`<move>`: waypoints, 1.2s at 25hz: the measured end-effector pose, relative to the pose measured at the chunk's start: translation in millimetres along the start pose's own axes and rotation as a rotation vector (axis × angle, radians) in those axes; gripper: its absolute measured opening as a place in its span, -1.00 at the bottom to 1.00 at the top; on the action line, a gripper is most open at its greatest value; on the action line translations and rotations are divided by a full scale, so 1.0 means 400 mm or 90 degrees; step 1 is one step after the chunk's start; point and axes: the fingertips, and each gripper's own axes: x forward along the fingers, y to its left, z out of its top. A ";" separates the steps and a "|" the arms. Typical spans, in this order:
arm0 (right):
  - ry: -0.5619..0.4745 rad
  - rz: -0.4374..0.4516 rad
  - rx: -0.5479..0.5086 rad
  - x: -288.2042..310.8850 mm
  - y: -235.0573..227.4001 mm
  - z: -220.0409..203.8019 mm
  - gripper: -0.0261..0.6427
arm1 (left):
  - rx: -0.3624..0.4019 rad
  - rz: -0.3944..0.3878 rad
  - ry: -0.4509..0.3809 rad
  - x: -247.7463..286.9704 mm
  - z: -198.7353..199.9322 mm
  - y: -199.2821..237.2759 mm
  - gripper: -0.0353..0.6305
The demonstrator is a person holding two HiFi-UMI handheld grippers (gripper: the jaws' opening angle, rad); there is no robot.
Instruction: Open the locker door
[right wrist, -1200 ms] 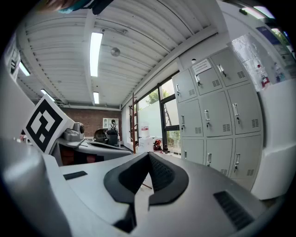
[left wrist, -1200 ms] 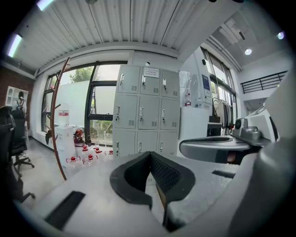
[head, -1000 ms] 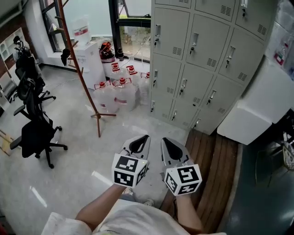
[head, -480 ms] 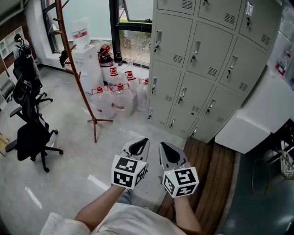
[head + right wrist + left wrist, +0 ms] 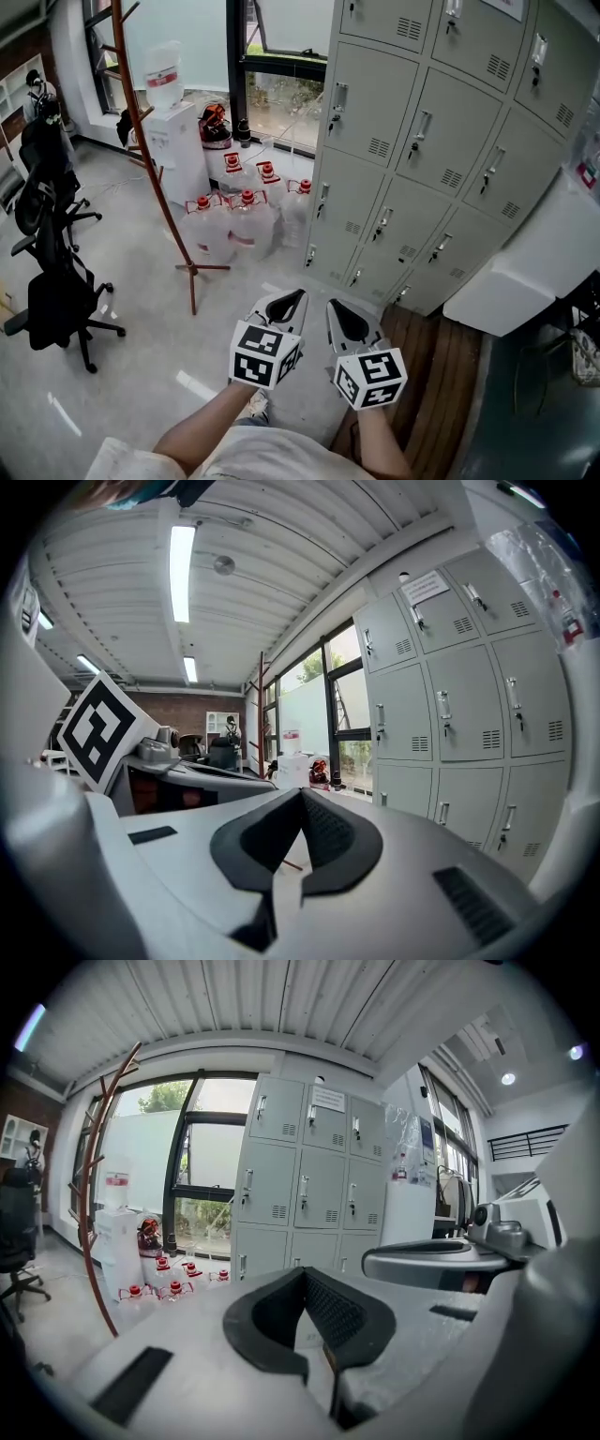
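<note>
Your left claw [image 5: 287,301] and right claw [image 5: 346,319] are white, lined in black, with black-and-white square markers. At the upper right, the lockers [image 5: 422,141] are pale grey. Left of them, clear water jugs [image 5: 246,220] have red caps. At the far left, the office chair [image 5: 56,291] is black.

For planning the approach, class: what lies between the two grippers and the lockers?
Only bare pale floor, seen in the head view; left gripper, right gripper and lockers stand apart.
</note>
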 end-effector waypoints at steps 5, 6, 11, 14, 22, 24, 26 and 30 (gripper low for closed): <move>0.011 -0.020 -0.006 0.126 -0.003 0.027 -0.92 | -0.007 -0.023 0.002 0.055 0.033 0.117 -0.88; 0.013 -0.024 -0.007 0.150 -0.004 0.032 -0.92 | -0.009 -0.029 0.001 0.066 0.040 0.139 -0.88; 0.020 -0.042 -0.014 0.272 0.003 0.060 -0.92 | -0.013 -0.056 0.000 0.111 0.066 0.243 -0.88; 0.024 -0.046 -0.021 0.336 0.016 0.073 -0.92 | -0.017 -0.065 -0.004 0.127 0.080 0.302 -0.88; 0.027 -0.051 -0.023 0.462 0.033 0.092 -0.92 | -0.024 -0.071 -0.002 0.157 0.095 0.427 -0.88; 0.022 -0.050 -0.020 0.484 0.032 0.096 -0.92 | -0.023 -0.067 -0.002 0.167 0.099 0.450 -0.88; 0.016 -0.050 -0.017 0.503 0.027 0.099 -0.92 | -0.020 -0.068 -0.002 0.179 0.106 0.466 -0.88; 0.002 -0.058 -0.011 0.533 0.006 0.108 -0.92 | -0.007 -0.074 -0.004 0.203 0.116 0.480 -0.88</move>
